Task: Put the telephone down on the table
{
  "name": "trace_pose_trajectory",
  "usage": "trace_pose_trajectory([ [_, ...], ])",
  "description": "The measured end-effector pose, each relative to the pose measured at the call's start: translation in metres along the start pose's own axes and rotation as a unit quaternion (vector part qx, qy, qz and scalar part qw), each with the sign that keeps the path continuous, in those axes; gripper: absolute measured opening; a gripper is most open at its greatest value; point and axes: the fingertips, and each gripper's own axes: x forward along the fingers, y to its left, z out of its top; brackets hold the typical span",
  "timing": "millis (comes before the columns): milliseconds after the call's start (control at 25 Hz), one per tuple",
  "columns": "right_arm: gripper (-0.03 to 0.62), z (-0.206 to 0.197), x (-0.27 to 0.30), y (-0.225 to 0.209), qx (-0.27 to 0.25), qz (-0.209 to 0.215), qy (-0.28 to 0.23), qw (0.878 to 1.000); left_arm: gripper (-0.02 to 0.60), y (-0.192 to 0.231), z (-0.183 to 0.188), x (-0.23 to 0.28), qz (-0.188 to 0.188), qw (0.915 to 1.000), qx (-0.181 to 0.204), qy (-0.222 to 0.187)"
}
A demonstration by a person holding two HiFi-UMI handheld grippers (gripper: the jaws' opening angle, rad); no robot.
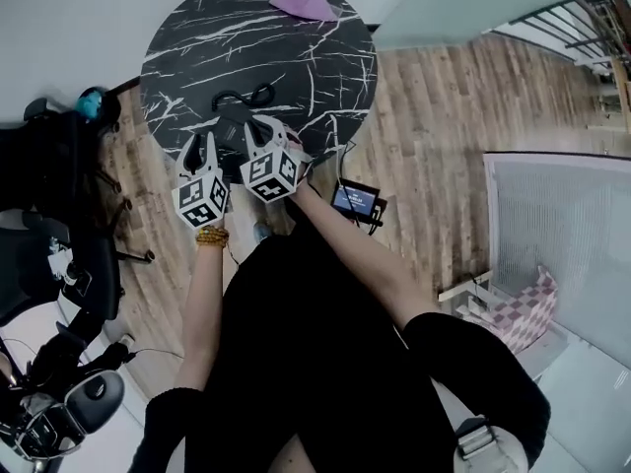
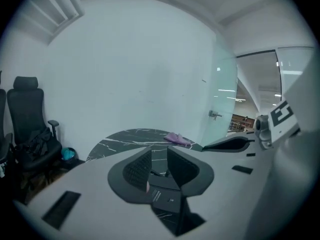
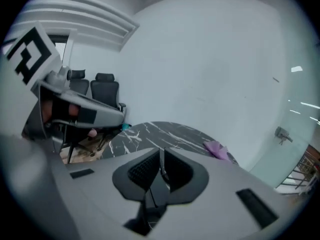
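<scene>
Left claw (image 2: 159,156), telephone (image 2: 167,199) above table (image 2: 122,137) edge

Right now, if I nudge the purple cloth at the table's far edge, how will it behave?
The purple cloth lies crumpled in folds, so it is probably floppy and would bunch up rather than slide whole. It looks thin, so likely light. It sits near the rim of the table, so an outward push might send it off.

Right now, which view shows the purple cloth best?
Head view: the purple cloth shows whole from above, at the far rim of the black marble table. The left gripper view catches it low and nearly edge-on beyond the jaws. The right gripper view shows it small, off to the right.
</scene>
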Motion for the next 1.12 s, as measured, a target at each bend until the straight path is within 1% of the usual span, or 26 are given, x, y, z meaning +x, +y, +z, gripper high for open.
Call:
trace_pose_trajectory([
  [120, 0.046, 0.033, -0.023, -0.009, 0.014, -0.027, -0.048, 0.998, 0.087, -0.011, 0.019, -0.005, -0.005, 0.9995, 0.013, -0.029],
  [280, 0.046, 0.066, -0.049, -0.009, 0.025, -0.058, -0.085, 0.994, 0.083, -0.017, 0.045, -0.02, -0.003, 0.9974, 0.022, -0.068],
  [520, 0.046, 0.097, -0.086, 0.011, 0.023, -0.075, -0.131, 0.988, 0.066, -0.021, 0.07, -0.056, -0.005, 0.9922, 0.039, -0.118],
  [680, 0.044, 0.106, -0.112, 0.02, 0.061, -0.084, -0.153, 0.983, 0.058, -0.02, 0.075, -0.08, -0.005, 0.9902, 0.04, -0.134],
  [800, 0.044, 0.114, -0.131, 0.026, 0.071, -0.088, -0.173, 0.978, 0.051, -0.025, 0.077, -0.097, -0.01, 0.9882, 0.052, -0.144],
  [880, 0.044, 0.118, -0.139, 0.036, 0.077, -0.086, -0.177, 0.977, 0.041, -0.022, 0.078, -0.107, -0.01, 0.9881, 0.047, -0.146],
  [960, 0.044, 0.12, -0.146, 0.049, 0.077, -0.081, -0.179, 0.977, 0.034, -0.019, 0.078, -0.118, -0.013, 0.988, 0.041, -0.148],
  [1120, 0.044, 0.119, -0.157, 0.072, 0.061, -0.073, -0.183, 0.978, 0.025, -0.021, 0.076, -0.139, -0.021, 0.9855, 0.063, -0.156],
])
